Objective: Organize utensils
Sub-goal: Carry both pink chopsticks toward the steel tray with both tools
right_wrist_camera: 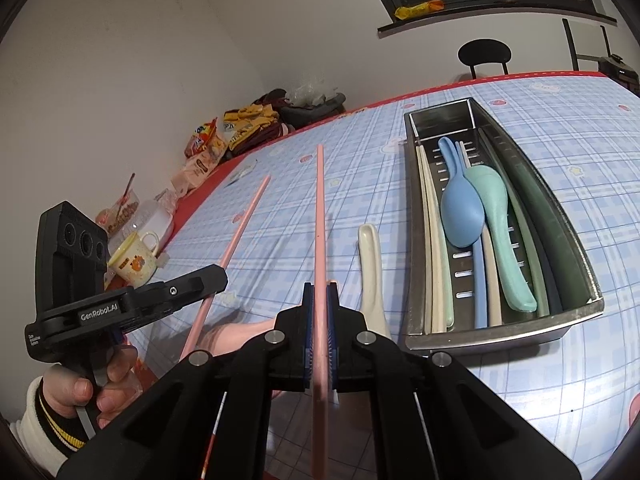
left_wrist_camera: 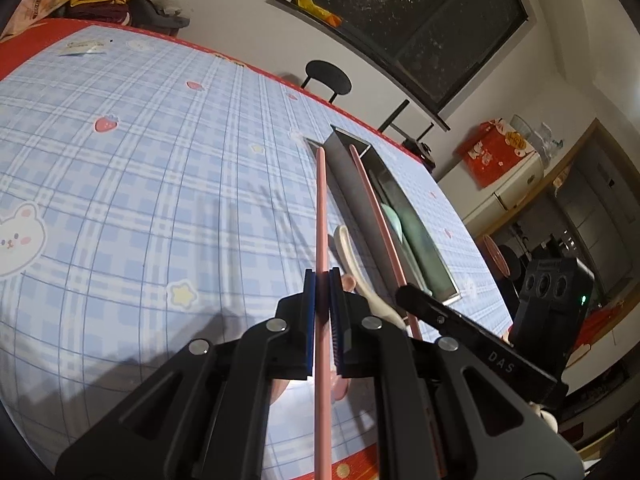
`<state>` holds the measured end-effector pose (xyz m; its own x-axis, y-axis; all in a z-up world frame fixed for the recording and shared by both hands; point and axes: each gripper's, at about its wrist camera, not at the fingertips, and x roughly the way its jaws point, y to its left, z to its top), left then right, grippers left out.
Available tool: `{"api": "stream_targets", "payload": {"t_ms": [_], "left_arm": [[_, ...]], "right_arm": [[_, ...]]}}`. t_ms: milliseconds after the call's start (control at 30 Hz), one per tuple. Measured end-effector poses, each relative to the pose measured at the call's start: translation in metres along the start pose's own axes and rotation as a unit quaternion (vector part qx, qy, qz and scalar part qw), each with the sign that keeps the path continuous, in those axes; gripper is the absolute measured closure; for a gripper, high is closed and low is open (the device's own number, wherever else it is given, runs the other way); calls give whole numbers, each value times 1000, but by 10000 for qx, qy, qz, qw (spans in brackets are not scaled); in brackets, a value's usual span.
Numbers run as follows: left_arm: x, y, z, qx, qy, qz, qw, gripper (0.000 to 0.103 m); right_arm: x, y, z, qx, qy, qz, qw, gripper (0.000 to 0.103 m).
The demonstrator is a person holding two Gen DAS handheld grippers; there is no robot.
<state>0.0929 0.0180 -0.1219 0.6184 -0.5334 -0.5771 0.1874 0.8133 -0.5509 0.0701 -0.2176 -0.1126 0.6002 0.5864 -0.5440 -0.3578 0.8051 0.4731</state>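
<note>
My left gripper is shut on a pink chopstick and holds it above the table, pointing toward the metal utensil tray. My right gripper is shut on a second pink chopstick. In the right wrist view the left gripper with its chopstick is to the left. The steel tray lies to the right and holds a blue spoon, a mint spoon and several cream and green chopsticks. A cream spoon and a pink spoon lie on the cloth beside the tray.
A blue plaid cloth covers the table. At its far left edge are a yellow mug, snack bags and folded clothes. A black stool stands behind the table. A fridge stands to the right.
</note>
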Motion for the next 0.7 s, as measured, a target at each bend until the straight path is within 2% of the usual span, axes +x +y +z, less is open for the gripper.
{"api": "stream_targets", "payload": {"t_ms": [233,500,700], "left_arm": [[4,-26,19,189,-151,28,9997,92],[32,-67,40,264,-247,-147,9992,92],[68,-89,56,21,-245,-307,9992,92]], "right_arm": [[-11,-13,12,239,-152,131,9995,96],[-28,-38,57,126,-598,-201,9979,96],[-20,-70,80,240,-838,-324,9957,96]]}}
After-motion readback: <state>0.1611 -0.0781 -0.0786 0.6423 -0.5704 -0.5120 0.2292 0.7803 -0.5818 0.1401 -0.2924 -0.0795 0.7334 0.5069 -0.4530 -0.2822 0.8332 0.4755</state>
